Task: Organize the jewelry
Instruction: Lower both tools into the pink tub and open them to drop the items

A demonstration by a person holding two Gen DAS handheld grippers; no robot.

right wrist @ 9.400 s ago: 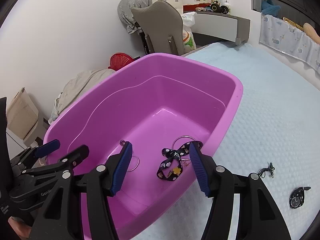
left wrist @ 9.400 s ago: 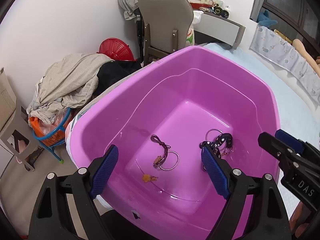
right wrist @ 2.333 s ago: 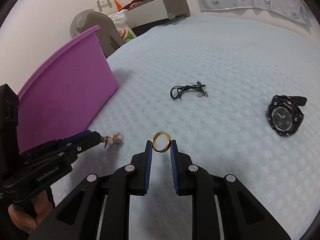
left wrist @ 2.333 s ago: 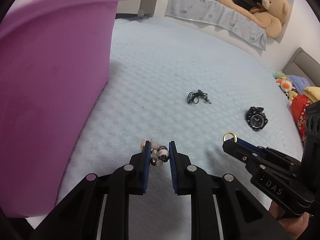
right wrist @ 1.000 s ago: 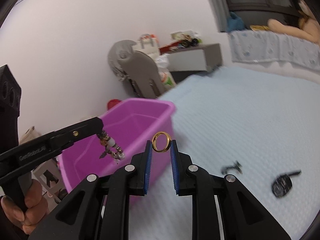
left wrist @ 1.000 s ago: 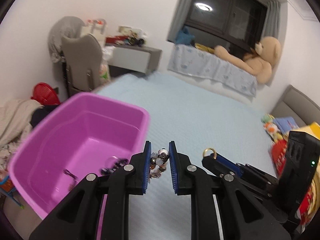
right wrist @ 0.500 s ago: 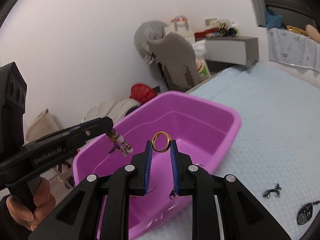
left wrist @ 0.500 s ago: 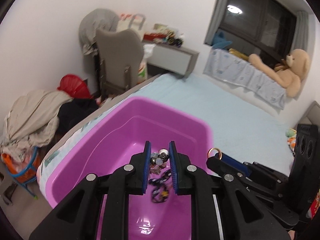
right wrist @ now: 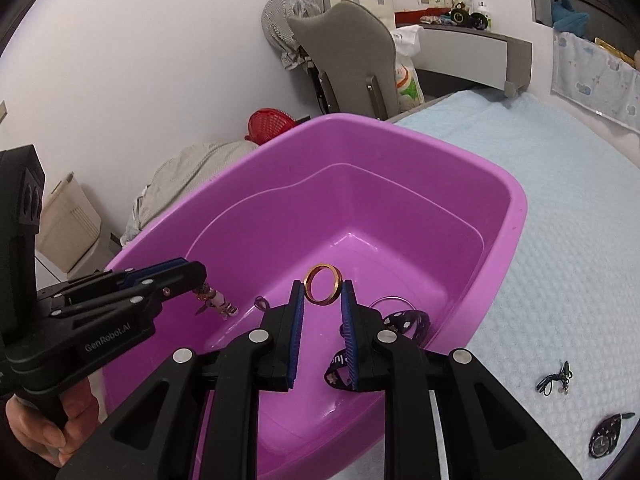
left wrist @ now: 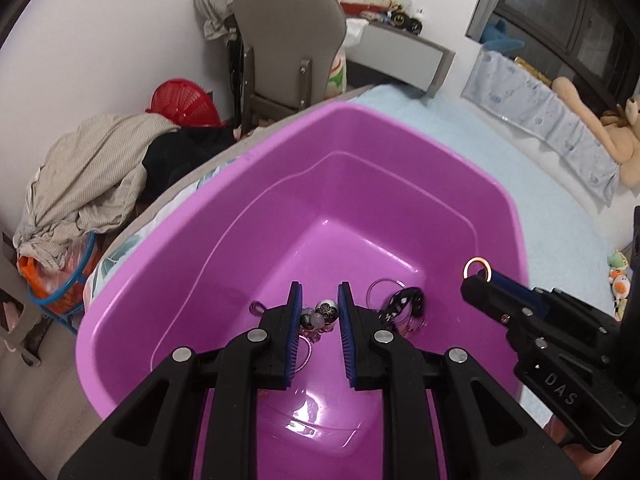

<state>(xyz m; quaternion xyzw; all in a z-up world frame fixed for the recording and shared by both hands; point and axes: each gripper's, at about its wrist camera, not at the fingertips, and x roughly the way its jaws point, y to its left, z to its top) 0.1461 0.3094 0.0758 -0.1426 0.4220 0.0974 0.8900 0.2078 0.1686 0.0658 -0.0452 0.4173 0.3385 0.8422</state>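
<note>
The left gripper [left wrist: 319, 312] hangs over the inside of the purple tub [left wrist: 400, 128], its blue pads pinching a beaded bracelet [left wrist: 320, 314] of silver, dark and pale beads; seen from the right wrist, the same beads [right wrist: 218, 302] dangle from its tip above the tub floor, clear of the plastic. The right gripper [right wrist: 322, 298] is pressed together on a gold ring [right wrist: 322, 278], which stands upright between the pad tips, over the tub's near half; from the left wrist the ring [left wrist: 477, 269] shows at the end of that gripper, inside the tub's right wall.

On the tub floor lie a black patterned strap [right wrist: 404, 318] tangled with a thin silver hoop [right wrist: 390, 302], and a small dark loop [right wrist: 261, 302] further left (partly hidden behind the fingers). The tub sits at the edge of a pale blue bedspread [right wrist: 560, 208]; out on it, well apart from the tub, rest a black cord necklace [right wrist: 554, 378] and a black watch [right wrist: 604, 438]. A hand [right wrist: 44, 432] grips the left gripper's handle at the lower left.
</note>
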